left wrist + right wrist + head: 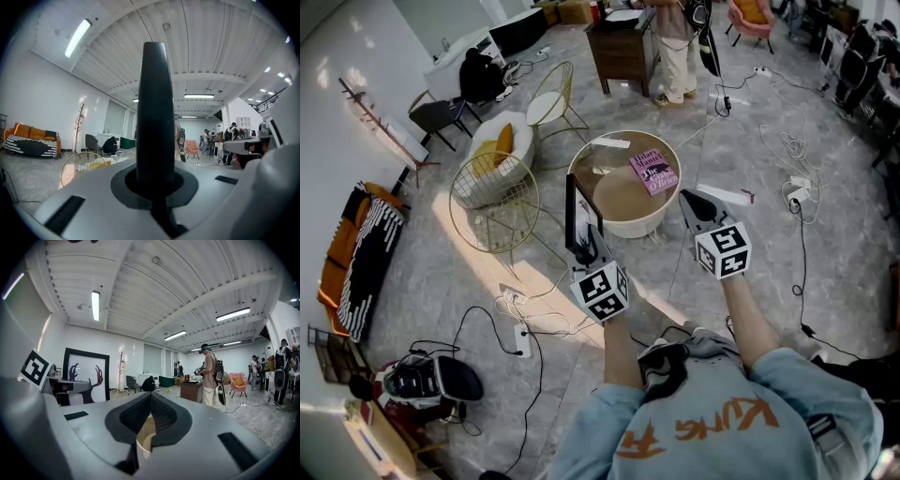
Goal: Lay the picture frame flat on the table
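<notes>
Over the round table's (628, 228) left rim, the head view shows the left gripper (584, 246) holding the picture frame (579, 214) upright by its near end. The right gripper (694, 202) is apart to the right and a book (652, 174) lies on the tabletop. Along the left gripper view, the frame's dark edge stands straight up between jaws clamped on it, so I would tip it slowly onto bare wood, clear of the book. Along the right gripper view, the jaws meet at their tips on nothing, free to steady the frame.
</notes>
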The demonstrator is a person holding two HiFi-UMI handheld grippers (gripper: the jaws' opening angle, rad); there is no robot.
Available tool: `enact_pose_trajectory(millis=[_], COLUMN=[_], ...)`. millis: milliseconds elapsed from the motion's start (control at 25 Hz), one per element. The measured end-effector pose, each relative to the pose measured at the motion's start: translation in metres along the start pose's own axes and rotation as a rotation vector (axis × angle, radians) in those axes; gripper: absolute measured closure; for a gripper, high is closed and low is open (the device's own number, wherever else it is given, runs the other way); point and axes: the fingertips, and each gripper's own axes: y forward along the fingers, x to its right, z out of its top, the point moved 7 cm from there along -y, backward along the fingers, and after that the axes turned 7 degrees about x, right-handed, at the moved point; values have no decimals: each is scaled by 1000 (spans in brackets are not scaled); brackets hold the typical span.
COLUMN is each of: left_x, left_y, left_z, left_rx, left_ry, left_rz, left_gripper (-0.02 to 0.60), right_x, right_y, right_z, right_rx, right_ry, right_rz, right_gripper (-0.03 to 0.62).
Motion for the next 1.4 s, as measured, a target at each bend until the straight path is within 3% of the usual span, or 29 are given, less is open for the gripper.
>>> enact_pose_trajectory(millis=[200, 560, 920, 1400], left_x=[-6, -27, -45, -47], left_y=[8, 9, 16, 25], left_z=[4, -4, -10, 5], left_rx=[-1, -21, -22, 24], left_ry=[-9, -5, -60, -72], left_rz=[6, 7, 20, 2], left_gripper=[555, 555, 555, 555], right_x=[-4, -17, -20, -20], right_y=[13, 31, 37, 48], right_z=[4, 3, 11, 27], right_rx=[18, 2, 5, 34], right_ry=[26, 17, -4, -30], right_rz=[41, 15, 14, 12], right_gripper=[599, 597, 597, 597])
